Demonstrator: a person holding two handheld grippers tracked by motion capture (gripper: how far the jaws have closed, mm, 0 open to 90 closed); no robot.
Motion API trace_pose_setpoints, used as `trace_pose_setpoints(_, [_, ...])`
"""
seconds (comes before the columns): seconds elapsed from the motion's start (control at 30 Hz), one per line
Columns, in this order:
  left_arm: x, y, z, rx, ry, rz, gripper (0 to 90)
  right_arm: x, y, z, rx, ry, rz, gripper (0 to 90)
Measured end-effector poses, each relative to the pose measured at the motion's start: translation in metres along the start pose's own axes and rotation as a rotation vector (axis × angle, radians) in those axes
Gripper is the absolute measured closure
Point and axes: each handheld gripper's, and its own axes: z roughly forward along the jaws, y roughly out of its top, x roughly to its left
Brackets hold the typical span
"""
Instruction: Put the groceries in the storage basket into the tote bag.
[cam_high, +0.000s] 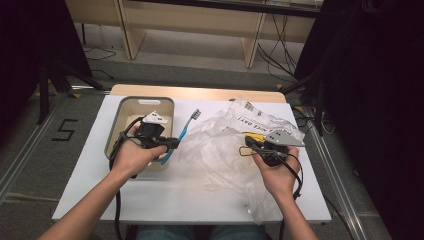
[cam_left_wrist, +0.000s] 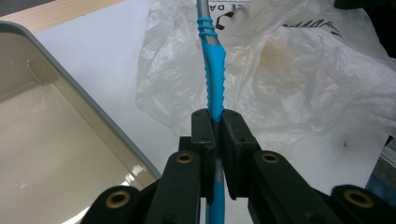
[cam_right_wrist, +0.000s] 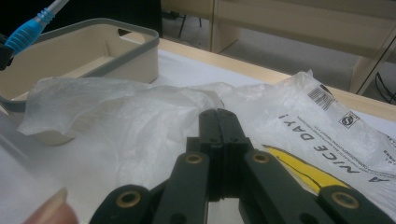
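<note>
While my left gripper (cam_left_wrist: 215, 122) pinches the toothbrush (cam_left_wrist: 213, 70) low on its handle, it may swivel; right gripper (cam_right_wrist: 218, 122) jaws together, perhaps nipping the bag (cam_right_wrist: 140, 126).

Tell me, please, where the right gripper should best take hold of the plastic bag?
Probably the raised crumpled fold of the plastic bag nearest the right gripper, approached from the right side, level with the table. The film stands up there, so shut jaws could pinch it; flat areas offer no edge.

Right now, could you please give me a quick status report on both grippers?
Left hand-held gripper shut on blue plastic toothbrush, beside beige bin. Right hand-held gripper shut, over crumpled plastic bag.
</note>
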Motion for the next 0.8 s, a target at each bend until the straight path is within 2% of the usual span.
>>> trace_pose_setpoints(0.27, [-0.015,0.000,-0.001,-0.005,-0.020,0.039,83.9,0.000,0.000,0.000,0.003,0.000,0.001,90.0])
trace_pose_setpoints(0.5, [-0.025,-0.001,0.000,-0.005,-0.039,0.055,84.0,0.000,0.000,0.000,0.000,0.000,-0.001,90.0])
trace_pose_setpoints(0.8, [-0.035,-0.006,0.008,0.019,-0.059,0.077,83.9,0.000,0.000,0.000,0.000,0.000,-0.001,90.0])
